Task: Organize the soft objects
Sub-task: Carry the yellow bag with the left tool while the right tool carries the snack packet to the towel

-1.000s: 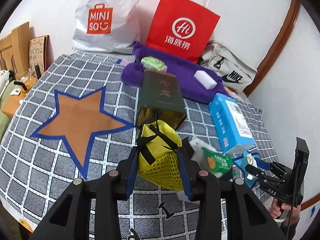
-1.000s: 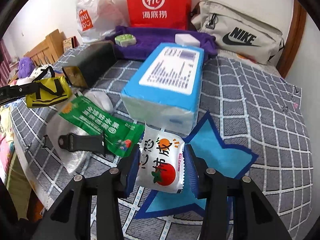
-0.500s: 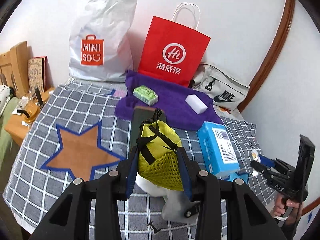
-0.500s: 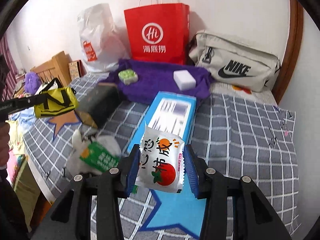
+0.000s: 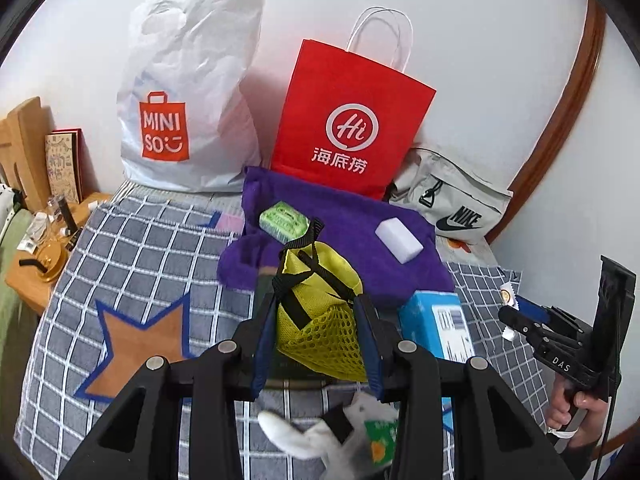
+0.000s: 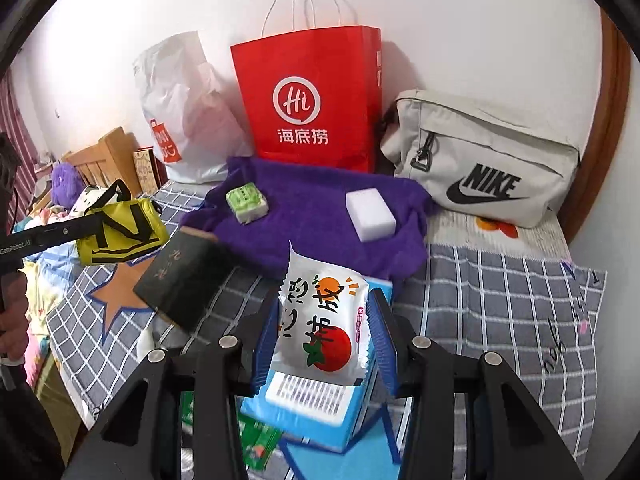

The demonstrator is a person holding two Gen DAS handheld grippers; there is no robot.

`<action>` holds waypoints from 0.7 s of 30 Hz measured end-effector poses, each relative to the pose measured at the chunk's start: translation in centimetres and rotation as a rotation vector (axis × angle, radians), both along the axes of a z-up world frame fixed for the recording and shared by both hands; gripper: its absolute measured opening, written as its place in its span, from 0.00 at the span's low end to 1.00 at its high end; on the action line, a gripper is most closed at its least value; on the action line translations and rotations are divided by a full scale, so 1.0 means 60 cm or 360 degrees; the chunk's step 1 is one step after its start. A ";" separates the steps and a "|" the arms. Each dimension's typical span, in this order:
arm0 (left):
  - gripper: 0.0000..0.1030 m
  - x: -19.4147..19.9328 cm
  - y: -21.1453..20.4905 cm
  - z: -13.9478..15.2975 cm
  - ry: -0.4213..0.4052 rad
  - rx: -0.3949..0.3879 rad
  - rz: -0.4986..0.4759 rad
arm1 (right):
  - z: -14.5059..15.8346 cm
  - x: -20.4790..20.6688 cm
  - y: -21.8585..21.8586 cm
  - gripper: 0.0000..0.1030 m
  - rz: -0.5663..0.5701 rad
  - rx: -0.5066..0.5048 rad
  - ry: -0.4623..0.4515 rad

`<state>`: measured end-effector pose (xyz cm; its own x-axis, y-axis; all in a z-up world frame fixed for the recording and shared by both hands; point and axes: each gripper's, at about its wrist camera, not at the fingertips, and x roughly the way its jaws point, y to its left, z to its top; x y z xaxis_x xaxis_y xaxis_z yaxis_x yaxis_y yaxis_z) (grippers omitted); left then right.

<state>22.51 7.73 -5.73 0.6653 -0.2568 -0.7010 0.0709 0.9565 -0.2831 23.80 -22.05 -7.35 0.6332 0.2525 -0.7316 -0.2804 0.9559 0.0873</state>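
My left gripper (image 5: 316,340) is shut on a yellow mesh pouch (image 5: 320,312) with black straps, held up over the checked bed cover. From the right wrist view the same yellow pouch (image 6: 120,230) hangs at the far left. My right gripper (image 6: 326,340) is shut on a white snack packet (image 6: 324,320) printed with a tomato, held above the blue tissue box (image 6: 316,412). A purple towel (image 5: 352,240) lies further back and carries a green packet (image 5: 284,220) and a white sponge block (image 5: 398,240).
A red paper bag (image 5: 352,128), a white plastic bag (image 5: 188,92) and a grey sling bag (image 6: 488,160) stand along the wall. A dark box (image 6: 180,280), a brown star mark (image 5: 140,332), a blue star mark (image 6: 360,460) and a green packet (image 5: 380,436) are on the bed cover (image 6: 500,312).
Both grippers have risen and drawn back from the bed, each still holding its item. The bags at the wall have come fully into view and the objects on the bed look smaller.
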 end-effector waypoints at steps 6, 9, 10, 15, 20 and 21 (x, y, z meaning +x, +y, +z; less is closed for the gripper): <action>0.35 0.046 0.000 -0.009 0.0028 -0.0001 0.0003 | 0.001 0.046 -0.003 0.42 -0.0015 0.0008 -0.0004; 0.35 0.069 -0.002 -0.008 0.0030 0.0012 -0.0005 | 0.002 0.066 -0.008 0.42 -0.0036 0.0002 0.0001; 0.35 0.074 -0.003 -0.007 0.0027 0.0019 -0.0008 | 0.003 0.074 -0.012 0.42 -0.0047 -0.0001 0.0000; 0.35 0.107 -0.012 0.003 0.0013 0.0070 -0.0028 | 0.007 0.102 -0.028 0.42 -0.0092 -0.0002 -0.0010; 0.35 0.135 -0.023 0.010 -0.0004 0.0099 -0.0043 | 0.008 0.131 -0.038 0.42 -0.0123 0.0025 -0.0011; 0.35 0.141 -0.024 0.010 -0.0003 0.0102 -0.0048 | 0.007 0.137 -0.038 0.42 -0.0123 0.0028 -0.0013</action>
